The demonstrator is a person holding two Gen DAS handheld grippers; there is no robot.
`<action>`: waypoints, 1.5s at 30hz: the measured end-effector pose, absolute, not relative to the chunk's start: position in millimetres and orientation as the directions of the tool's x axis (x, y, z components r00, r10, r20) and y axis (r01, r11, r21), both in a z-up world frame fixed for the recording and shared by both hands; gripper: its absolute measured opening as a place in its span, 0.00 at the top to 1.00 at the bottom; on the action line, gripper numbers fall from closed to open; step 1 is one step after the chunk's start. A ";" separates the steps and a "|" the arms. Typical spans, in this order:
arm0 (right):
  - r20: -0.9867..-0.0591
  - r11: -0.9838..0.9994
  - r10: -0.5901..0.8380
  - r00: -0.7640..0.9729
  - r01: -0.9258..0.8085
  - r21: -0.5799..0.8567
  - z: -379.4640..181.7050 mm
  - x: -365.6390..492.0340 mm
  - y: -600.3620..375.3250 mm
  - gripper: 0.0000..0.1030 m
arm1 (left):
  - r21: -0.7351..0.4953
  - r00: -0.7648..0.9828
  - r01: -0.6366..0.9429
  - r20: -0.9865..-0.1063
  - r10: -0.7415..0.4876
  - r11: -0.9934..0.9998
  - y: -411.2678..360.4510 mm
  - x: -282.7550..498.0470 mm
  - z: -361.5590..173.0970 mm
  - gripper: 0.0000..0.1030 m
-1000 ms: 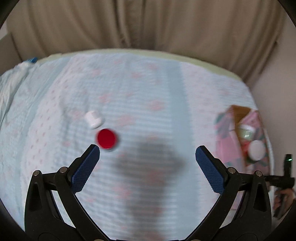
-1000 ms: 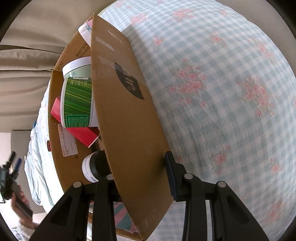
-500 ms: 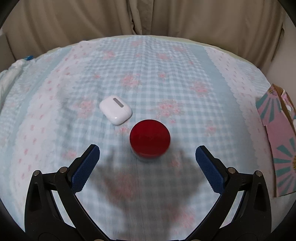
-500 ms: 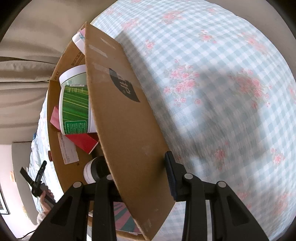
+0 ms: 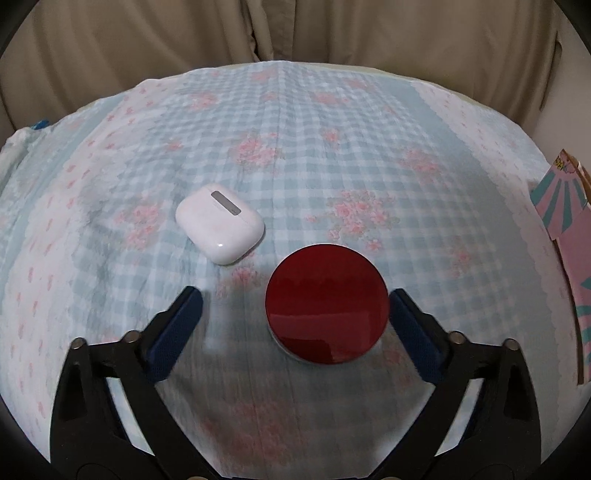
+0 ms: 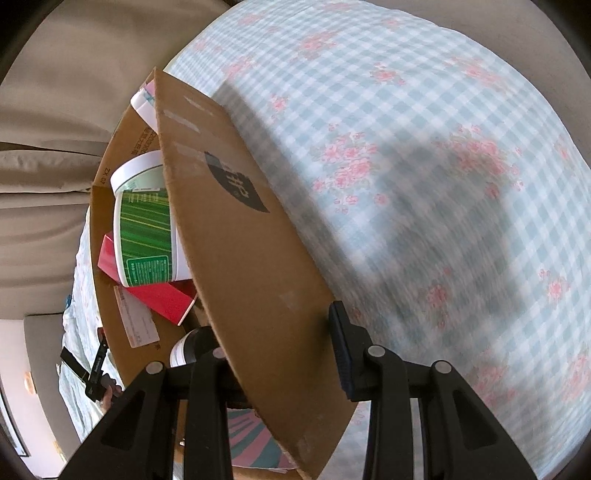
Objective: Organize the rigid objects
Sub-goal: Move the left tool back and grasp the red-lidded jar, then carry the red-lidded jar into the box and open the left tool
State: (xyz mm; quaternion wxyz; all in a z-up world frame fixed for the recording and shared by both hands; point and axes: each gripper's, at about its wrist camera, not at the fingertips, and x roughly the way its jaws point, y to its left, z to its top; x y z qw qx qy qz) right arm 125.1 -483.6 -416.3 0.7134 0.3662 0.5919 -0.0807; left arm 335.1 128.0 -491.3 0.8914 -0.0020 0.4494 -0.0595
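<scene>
A round jar with a red lid point(image 5: 327, 304) stands on the checked bedspread, between the fingers of my open left gripper point(image 5: 291, 314) and close to the right finger. A white earbud case point(image 5: 220, 229) lies just beyond the left fingertip. My right gripper point(image 6: 273, 343) is shut on a flap of the cardboard box point(image 6: 236, 236). Inside the box lie a green-labelled white tub point(image 6: 146, 225), a red box point(image 6: 162, 299) and a dark jar with a white label point(image 6: 188, 349).
The blue checked bedspread with pink flowers point(image 5: 332, 166) covers the bed, with beige curtains point(image 5: 295, 33) behind it. The box's pink and teal side point(image 5: 569, 236) stands at the right edge of the left wrist view. My left gripper also shows far left in the right wrist view point(image 6: 96, 373).
My left gripper has moved down and forward, so the red-lidded jar now sits between its fingers. The right gripper keeps its hold on the box flap, with the view shifted slightly.
</scene>
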 end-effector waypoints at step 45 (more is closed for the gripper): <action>-0.908 0.735 0.343 0.241 0.534 0.419 -417.4 145.0 -478.3 0.69 | -0.043 0.660 0.231 -0.727 -0.189 0.972 -58.2 280.2 -286.0 0.51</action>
